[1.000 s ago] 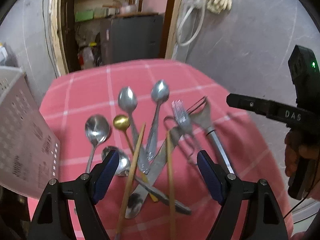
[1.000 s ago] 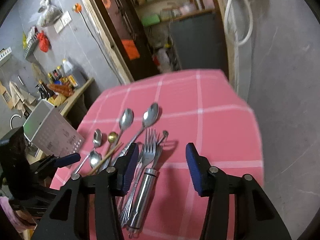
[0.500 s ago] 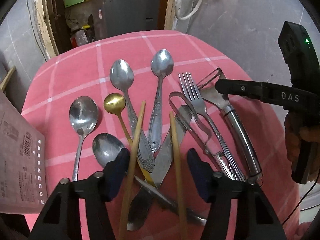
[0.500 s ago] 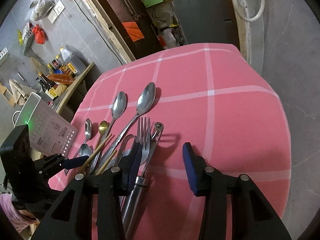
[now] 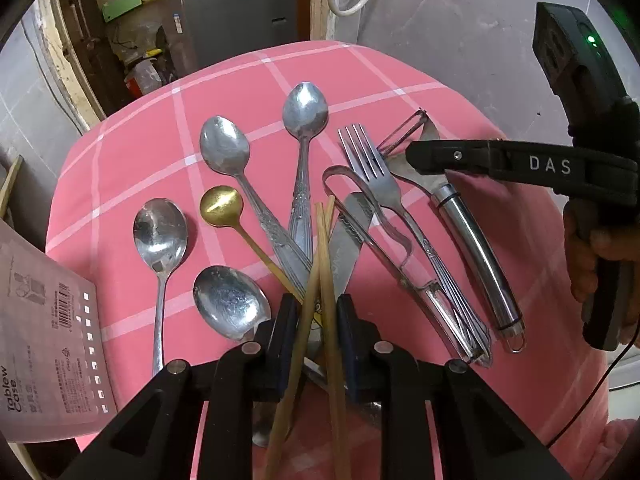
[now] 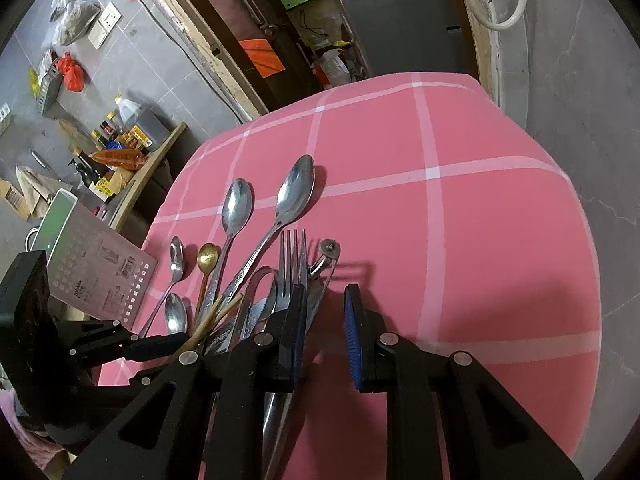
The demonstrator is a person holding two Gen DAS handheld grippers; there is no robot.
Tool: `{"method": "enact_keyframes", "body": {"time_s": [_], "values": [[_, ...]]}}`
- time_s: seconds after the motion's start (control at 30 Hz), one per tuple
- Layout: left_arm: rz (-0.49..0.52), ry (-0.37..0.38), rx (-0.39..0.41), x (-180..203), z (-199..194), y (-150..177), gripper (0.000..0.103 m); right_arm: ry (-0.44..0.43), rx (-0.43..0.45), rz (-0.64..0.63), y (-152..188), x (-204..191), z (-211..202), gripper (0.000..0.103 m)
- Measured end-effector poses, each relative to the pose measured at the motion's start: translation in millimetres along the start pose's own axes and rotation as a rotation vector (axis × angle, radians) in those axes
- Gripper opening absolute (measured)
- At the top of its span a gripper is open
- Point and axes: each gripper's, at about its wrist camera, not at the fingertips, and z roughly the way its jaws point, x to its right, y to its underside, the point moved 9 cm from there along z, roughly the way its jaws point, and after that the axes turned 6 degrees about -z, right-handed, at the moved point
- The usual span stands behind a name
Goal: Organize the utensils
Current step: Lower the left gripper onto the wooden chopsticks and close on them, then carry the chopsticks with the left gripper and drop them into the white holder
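Two close, downward wrist views, both over the utensils (image 5: 304, 216).

Spoons (image 5: 224, 152) left — fork (image 5: 372, 168), peeler (image 5: 472, 240) right — chopsticks (image 5: 324, 264) atop knife (image 5: 344, 248).

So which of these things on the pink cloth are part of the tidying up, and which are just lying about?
Part of the job: chopsticks, steel spoons, gold spoon, fork, knife, peeler, perforated cutlery case.

Just lying about: bottles on the side shelf, red bag, white hose, wall socket.
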Motion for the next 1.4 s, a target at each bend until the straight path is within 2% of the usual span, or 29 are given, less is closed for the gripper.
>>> {"method": "enact_keyframes", "body": {"time_s": [0.3,0.37,0.4,0.5,0.67,0.8,0.93,1.1,1.23,1.4], "values": [[-0.074,0.089,-0.12,-14,5,-18,0.02,-0.029,-0.057,0.035,-3,3,12,0.017],[-0.1,0.116,-0.127,-18,5,-20,0.019,-0.037,-0.061,0.057,-2,2,12,0.007],[-0.114,0.12,-0.125,-21,4,-21,0.015,-0.04,-0.062,0.073,0,3,12,0.007],[-0.166,0.152,-0.116,-34,0,-20,0.013,-0.038,-0.058,0.107,6,1,6,0.006],[-0.204,0.194,-0.045,-41,-23,-15,0.011,-0.034,-0.024,0.125,19,-7,-20,0.004],[-0.208,0.213,0.04,-44,-52,-14,0.007,0.013,0.024,0.111,26,-12,-48,0.003],[-0.174,0.205,0.074,-40,-69,-7,0.007,0.052,0.069,0.123,30,-15,-73,0.003],[-0.153,0.212,0.131,-37,-97,1,0.007,0.055,0.103,0.142,36,-26,-98,0.002],[-0.159,0.219,0.215,-35,-121,-3,0.007,0.071,0.151,0.106,39,-44,-118,0.002],[-0.169,0.201,0.331,-44,-157,-12,0.007,0.019,0.269,0.088,28,-70,-145,0.002]]}}
